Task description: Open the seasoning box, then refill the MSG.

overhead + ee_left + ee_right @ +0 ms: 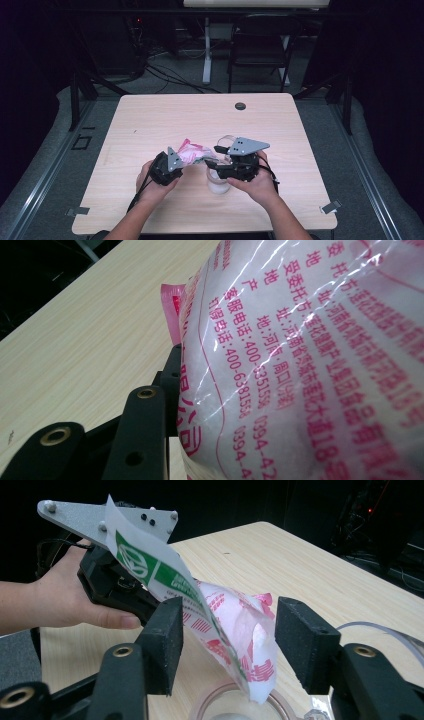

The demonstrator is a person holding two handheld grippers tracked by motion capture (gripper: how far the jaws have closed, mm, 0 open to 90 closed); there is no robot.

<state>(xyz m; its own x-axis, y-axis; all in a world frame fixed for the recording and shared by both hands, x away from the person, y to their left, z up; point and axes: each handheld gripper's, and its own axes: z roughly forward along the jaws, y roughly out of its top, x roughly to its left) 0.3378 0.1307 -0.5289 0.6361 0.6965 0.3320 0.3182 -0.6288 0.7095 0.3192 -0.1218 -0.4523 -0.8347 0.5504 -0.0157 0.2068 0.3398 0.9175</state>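
Lower centre of the high view: clear jar (218, 181) on the desk (150, 120), pink-printed bag (192, 150) tilted just above its mouth. Left hand-held gripper (176, 161) clenched on the bag's back end. Right hand-held gripper (227, 640) released, jaws astride the bag's open corner without touching.

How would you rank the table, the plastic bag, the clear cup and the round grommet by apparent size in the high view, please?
1. table, by far the largest.
2. plastic bag, partly hidden by the left claw.
3. clear cup, partly hidden by the right claw, so its rank below the bag is uncertain.
4. round grommet, the smallest.
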